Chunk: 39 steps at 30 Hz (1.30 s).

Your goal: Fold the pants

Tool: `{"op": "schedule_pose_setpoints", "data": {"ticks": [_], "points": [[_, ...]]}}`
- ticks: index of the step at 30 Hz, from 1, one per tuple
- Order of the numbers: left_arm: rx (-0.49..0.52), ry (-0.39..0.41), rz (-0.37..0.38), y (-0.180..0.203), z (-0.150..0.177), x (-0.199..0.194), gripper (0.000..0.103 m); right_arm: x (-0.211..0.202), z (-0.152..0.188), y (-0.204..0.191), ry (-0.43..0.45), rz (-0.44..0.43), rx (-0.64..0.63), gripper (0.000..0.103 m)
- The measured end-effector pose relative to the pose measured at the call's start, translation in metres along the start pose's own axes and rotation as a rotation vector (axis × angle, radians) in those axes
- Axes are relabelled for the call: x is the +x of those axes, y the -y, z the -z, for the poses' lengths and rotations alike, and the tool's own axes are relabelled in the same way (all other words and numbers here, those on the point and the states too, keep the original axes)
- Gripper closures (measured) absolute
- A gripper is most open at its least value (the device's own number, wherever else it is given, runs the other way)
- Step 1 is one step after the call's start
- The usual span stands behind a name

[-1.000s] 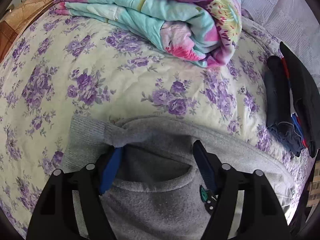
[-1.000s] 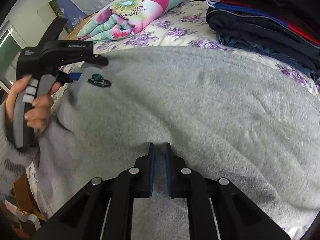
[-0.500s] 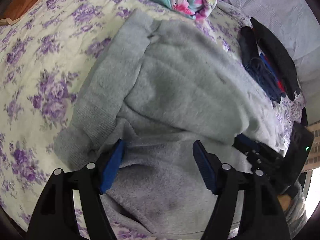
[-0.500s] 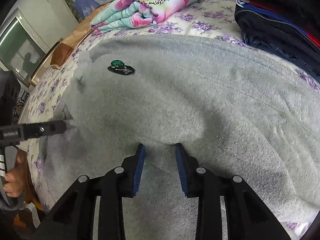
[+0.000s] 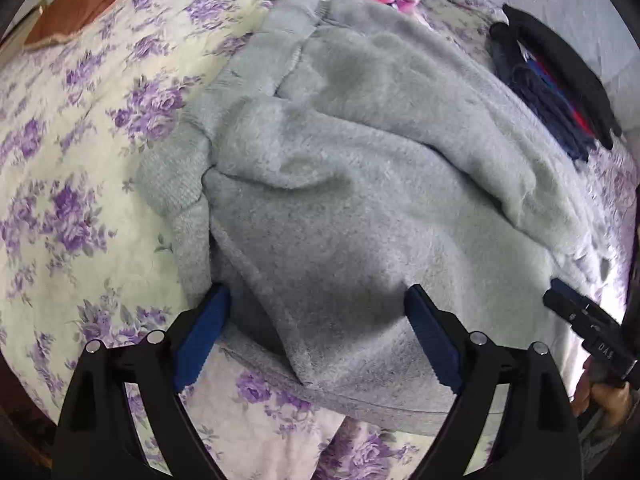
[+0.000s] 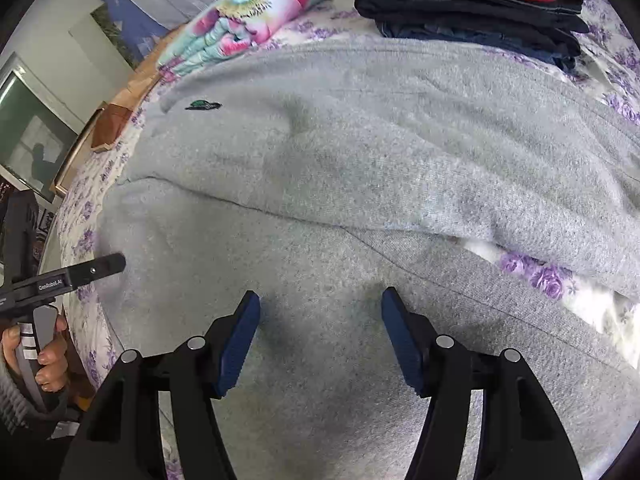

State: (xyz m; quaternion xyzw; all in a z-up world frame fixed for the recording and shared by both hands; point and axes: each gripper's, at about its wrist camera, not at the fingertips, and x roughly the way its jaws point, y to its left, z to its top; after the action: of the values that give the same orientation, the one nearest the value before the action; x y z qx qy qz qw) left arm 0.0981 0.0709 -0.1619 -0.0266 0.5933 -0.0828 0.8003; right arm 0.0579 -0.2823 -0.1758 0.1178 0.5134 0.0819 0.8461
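Observation:
The grey fleece pants (image 5: 360, 168) lie on the floral bed, one leg folded over the other; they fill the right wrist view (image 6: 360, 168), where a small green logo (image 6: 203, 105) shows near the waist. My left gripper (image 5: 316, 312) is open, its blue pads straddling a fold of the pants near the bed's edge without pinching it. My right gripper (image 6: 320, 316) is open just above the lower leg, holding nothing. The right gripper also shows at the right edge of the left wrist view (image 5: 576, 316), and the left gripper shows at the left of the right wrist view (image 6: 72, 276).
A stack of folded dark clothes (image 6: 472, 8) lies on the bed beyond the pants, also seen in the left wrist view (image 5: 556, 92). A rolled pink and turquoise quilt (image 6: 240, 24) lies at the head of the bed. The floral sheet (image 5: 80, 160) spreads to the left.
My right gripper has gone from shut on the pants to open. My left gripper has pulled back toward the near edge of the pants, staying open. The pants now lie folded over.

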Motion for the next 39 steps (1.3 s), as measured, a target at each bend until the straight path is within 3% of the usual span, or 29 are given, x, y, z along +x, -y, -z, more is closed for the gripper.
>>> {"op": "schedule_pose_setpoints", "data": {"ticks": [1, 2, 5, 9, 12, 14, 17, 20, 22, 28, 34, 39], "points": [[0.008, 0.0, -0.031, 0.008, -0.002, -0.004, 0.017, -0.002, 0.0, -0.004, -0.004, 0.011, -0.016, 0.04], [0.005, 0.012, -0.013, 0.013, -0.004, -0.012, 0.017, -0.009, -0.002, -0.007, -0.001, 0.015, -0.019, 0.04], [-0.008, 0.09, 0.062, 0.027, -0.01, -0.047, 0.017, -0.048, -0.007, -0.011, 0.123, -0.063, -0.019, 0.039], [-0.01, 0.176, 0.108, 0.049, -0.015, -0.093, 0.016, -0.105, -0.009, 0.001, 0.278, -0.093, -0.051, 0.013], [0.0, 0.256, 0.094, 0.072, -0.01, -0.125, 0.006, -0.133, -0.006, 0.02, 0.311, -0.088, -0.096, 0.009], [0.002, 0.283, 0.062, 0.082, -0.009, -0.136, 0.005, -0.14, -0.006, 0.033, 0.294, -0.068, -0.122, 0.007], [-0.05, 0.245, 0.051, 0.083, 0.001, -0.136, 0.005, -0.139, -0.008, 0.054, 0.251, -0.035, -0.132, 0.004], [-0.116, 0.17, 0.074, 0.063, 0.005, -0.118, 0.005, -0.124, -0.008, 0.067, 0.165, 0.021, -0.126, 0.004], [-0.155, 0.133, 0.103, 0.048, -0.001, -0.106, 0.005, -0.12, -0.007, 0.07, 0.161, 0.031, -0.141, 0.004], [-0.291, 0.088, 0.292, -0.003, -0.081, -0.084, 0.005, -0.129, -0.04, 0.064, 0.25, 0.04, -0.24, 0.004], [-0.366, 0.0, 0.375, -0.02, -0.168, -0.051, 0.005, -0.111, -0.09, 0.063, 0.227, 0.145, -0.296, 0.004], [-0.471, -0.106, 0.434, -0.015, -0.202, -0.014, 0.005, -0.079, -0.129, 0.062, 0.18, 0.18, -0.342, 0.005]]}}
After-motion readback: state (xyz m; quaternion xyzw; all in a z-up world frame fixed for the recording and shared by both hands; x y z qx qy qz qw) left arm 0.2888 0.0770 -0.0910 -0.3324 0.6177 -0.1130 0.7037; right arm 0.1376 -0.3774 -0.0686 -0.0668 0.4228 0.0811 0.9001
